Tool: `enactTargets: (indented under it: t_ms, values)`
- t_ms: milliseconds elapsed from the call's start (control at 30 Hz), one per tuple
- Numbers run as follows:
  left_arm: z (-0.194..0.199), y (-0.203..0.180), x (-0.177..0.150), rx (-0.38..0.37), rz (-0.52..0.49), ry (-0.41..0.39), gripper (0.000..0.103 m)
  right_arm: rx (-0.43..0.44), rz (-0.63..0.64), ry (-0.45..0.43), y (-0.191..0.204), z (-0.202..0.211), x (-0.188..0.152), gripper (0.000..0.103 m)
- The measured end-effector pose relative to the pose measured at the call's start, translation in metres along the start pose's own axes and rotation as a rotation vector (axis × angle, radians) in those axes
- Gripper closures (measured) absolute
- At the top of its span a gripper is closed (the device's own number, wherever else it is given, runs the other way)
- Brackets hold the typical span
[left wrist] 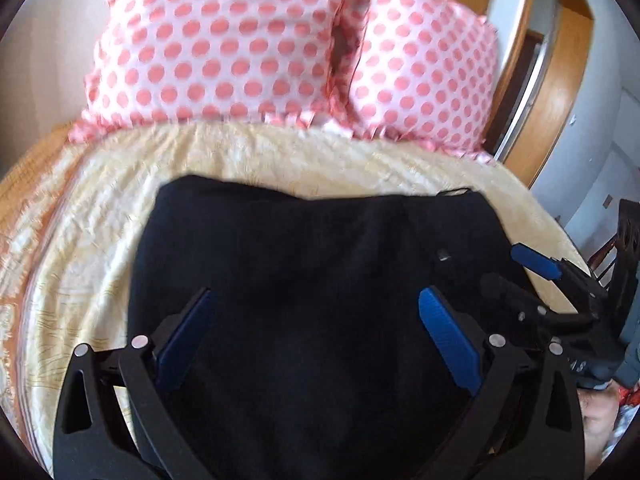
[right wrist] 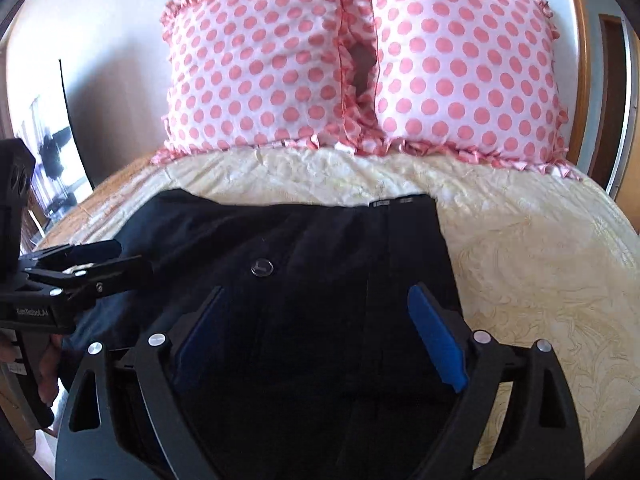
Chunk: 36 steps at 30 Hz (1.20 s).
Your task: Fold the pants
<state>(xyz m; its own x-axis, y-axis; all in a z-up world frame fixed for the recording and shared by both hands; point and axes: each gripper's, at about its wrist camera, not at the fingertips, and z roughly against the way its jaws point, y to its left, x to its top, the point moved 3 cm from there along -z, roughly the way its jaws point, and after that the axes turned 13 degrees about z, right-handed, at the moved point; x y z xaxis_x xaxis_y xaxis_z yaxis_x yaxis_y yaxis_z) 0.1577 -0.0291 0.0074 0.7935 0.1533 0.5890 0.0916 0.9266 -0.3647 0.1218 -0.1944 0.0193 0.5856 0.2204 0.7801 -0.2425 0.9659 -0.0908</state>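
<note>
1. Counted: 1 pair of black pants (right wrist: 304, 264), 2 pink polka-dot pillows, the left one (right wrist: 256, 64) and the right one (right wrist: 468, 68), 1 bed (right wrist: 532, 256) under a cream cover, and 2 tools.
2. The pants lie flat on the near half of the bed, waistband (right wrist: 396, 203) toward the pillows, with 1 button (right wrist: 262, 268) showing on the cloth.
3. The left tool (left wrist: 316, 308) hangs over the pants with its blue pads spread wide, nothing pinched between them.
4. The right tool (right wrist: 316, 304) is likewise spread wide above the cloth near the waistband; its pads press on nothing.
5. Edges: a bare strip of cover separates the pants from the pillows, and wide open cover lies to the right of the pants. The pillows touch each other along ruffled edges.
6. The left wrist view alone shows the right tool from the side and a wooden door frame (left wrist: 560, 92) at right.
7. The right wrist view alone shows the button sharply, the waistband labels, and the left tool's handle gripped by a hand (right wrist: 48, 364).
</note>
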Motion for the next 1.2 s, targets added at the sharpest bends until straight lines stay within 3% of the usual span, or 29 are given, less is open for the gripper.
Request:
enactTargets:
  t_ms: [67,200,333,500,633,733,800,933,1000,1100,1200]
  values:
    - [-0.019,0.009,0.001,-0.004,0.061,0.089,0.002,0.015,0.000,0.065,0.000,-0.015,-0.008,0.010]
    - [-0.015,0.003,-0.002,0.018,0.023,0.070,0.002,0.033,0.005,0.028,-0.001,-0.007,-0.009,0.009]
    - [0.016,0.006,-0.017,-0.026,-0.004,0.017,0.002,0.052,0.029,-0.082,0.004,0.030,-0.021,0.009]
    - [0.051,0.011,-0.049,0.048,-0.077,-0.108,0.002,0.050,0.052,-0.163,0.018,0.058,-0.043,0.008]
    - [0.056,0.007,-0.076,0.144,-0.114,-0.166,0.002,0.029,0.043,-0.123,0.026,0.050,-0.057,0.004]
    - [0.050,0.011,-0.083,0.161,-0.094,-0.170,0.002,-0.048,0.098,-0.120,0.038,0.042,-0.064,0.001]
    - [0.046,0.013,-0.084,0.159,-0.074,-0.174,0.002,-0.050,0.087,-0.110,0.038,0.038,-0.063,0.001]
    - [0.043,0.014,-0.086,0.168,-0.073,-0.193,0.002,-0.003,0.090,-0.088,0.033,0.039,-0.060,0.001]
    - [0.044,0.015,-0.089,0.157,-0.084,-0.201,0.002,0.055,0.060,-0.133,0.023,0.049,-0.056,0.001]
    - [0.045,0.017,-0.092,0.142,-0.092,-0.215,0.002,0.123,-0.058,-0.210,-0.015,0.066,-0.035,0.001]
    - [0.045,0.016,-0.093,0.138,-0.090,-0.227,0.002,0.232,-0.220,-0.193,-0.063,0.054,-0.012,0.001]
